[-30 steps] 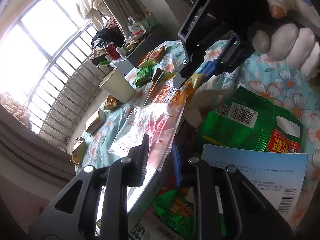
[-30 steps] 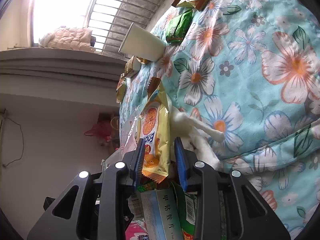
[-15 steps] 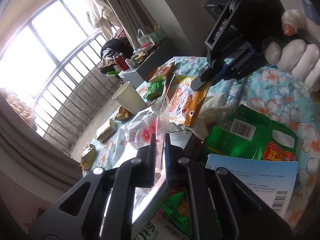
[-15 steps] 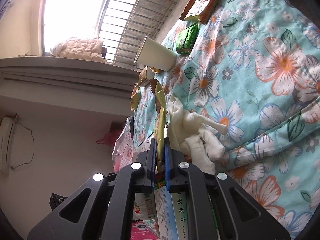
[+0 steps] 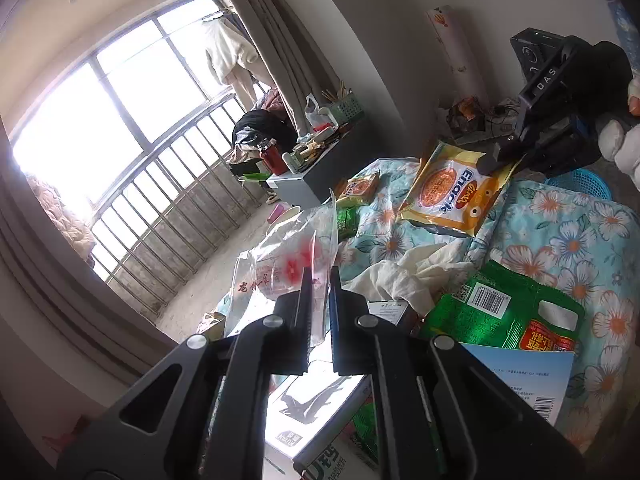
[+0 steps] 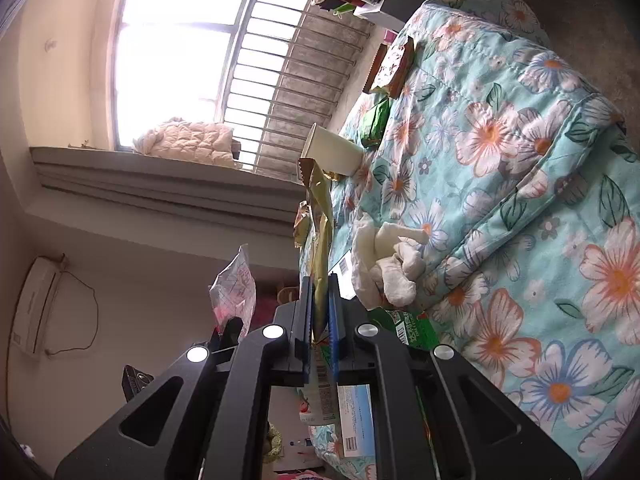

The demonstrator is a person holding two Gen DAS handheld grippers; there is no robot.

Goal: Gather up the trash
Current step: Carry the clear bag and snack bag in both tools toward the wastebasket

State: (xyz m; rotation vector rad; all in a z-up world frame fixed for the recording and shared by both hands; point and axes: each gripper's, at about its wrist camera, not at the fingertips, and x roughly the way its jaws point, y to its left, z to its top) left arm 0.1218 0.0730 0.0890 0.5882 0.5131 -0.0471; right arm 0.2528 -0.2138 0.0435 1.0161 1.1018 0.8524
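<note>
Yellow snack bag [image 5: 454,194] in right gripper [image 5: 490,162], clear plastic bag [image 5: 288,264] in left gripper [image 5: 319,280]

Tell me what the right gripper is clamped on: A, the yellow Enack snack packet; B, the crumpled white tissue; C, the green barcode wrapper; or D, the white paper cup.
A: the right gripper is shut on the yellow Enack snack packet, which hangs clear of the floral cloth.

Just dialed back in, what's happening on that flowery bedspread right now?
A person is collecting trash with hand-held tongs. The left tongs are shut on a clear plastic bag with red print, held up off the floral quilt. The right tongs are shut on a yellow Enack snack wrapper, lifted clear. Crumpled white tissue and a green packet lie uncollected.
</note>
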